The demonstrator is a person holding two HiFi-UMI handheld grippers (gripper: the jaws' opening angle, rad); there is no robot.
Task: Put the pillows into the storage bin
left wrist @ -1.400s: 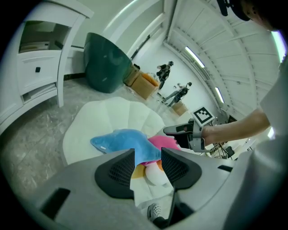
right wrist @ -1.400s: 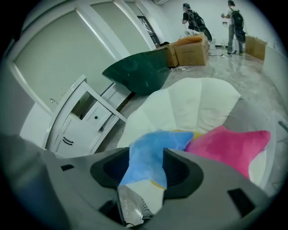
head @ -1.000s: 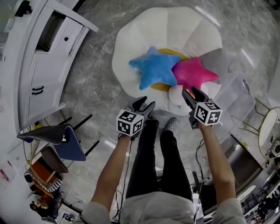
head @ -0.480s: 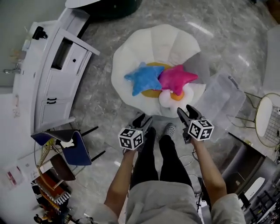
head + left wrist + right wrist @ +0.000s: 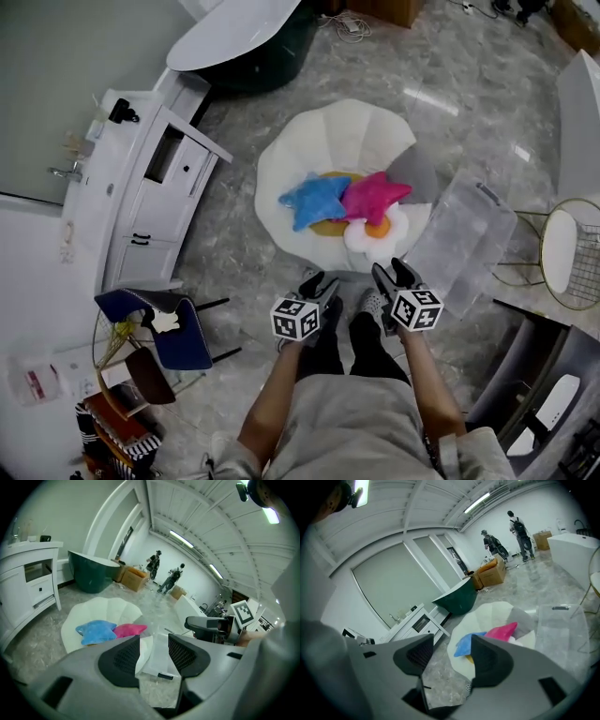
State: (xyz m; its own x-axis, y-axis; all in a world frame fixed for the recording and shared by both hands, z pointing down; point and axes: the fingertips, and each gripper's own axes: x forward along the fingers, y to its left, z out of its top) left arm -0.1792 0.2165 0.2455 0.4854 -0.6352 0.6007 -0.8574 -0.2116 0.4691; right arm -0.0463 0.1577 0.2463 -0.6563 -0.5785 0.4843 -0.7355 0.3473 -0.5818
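Note:
On the floor lies a white shell-shaped cushion (image 5: pixel 342 150) bearing a blue star pillow (image 5: pixel 314 200), a pink star pillow (image 5: pixel 373 197), a white fried-egg pillow (image 5: pixel 375 236) and a grey pillow (image 5: pixel 412 172). A clear storage bin (image 5: pixel 464 239) stands to its right. My left gripper (image 5: pixel 320 283) and right gripper (image 5: pixel 390 272) hover side by side well short of the pillows, both open and empty. The left gripper view shows the left gripper (image 5: pixel 153 651) over the bin (image 5: pixel 161 656), with the blue pillow (image 5: pixel 96 631) beyond. Past the right gripper (image 5: pixel 452 656) lie the blue pillow (image 5: pixel 465 644) and pink pillow (image 5: pixel 502 631).
A white dresser (image 5: pixel 150 187) stands at the left, a dark green bathtub (image 5: pixel 248 42) at the top. A blue chair (image 5: pixel 155 323) is at the lower left, a gold wire chair (image 5: pixel 567 253) at the right. My legs and shoes are below the grippers. People stand far off (image 5: pixel 171 578).
Both grippers have risen and drawn back from the pillows, which now look smaller and farther off. More of the room has come into view. Both stay empty.

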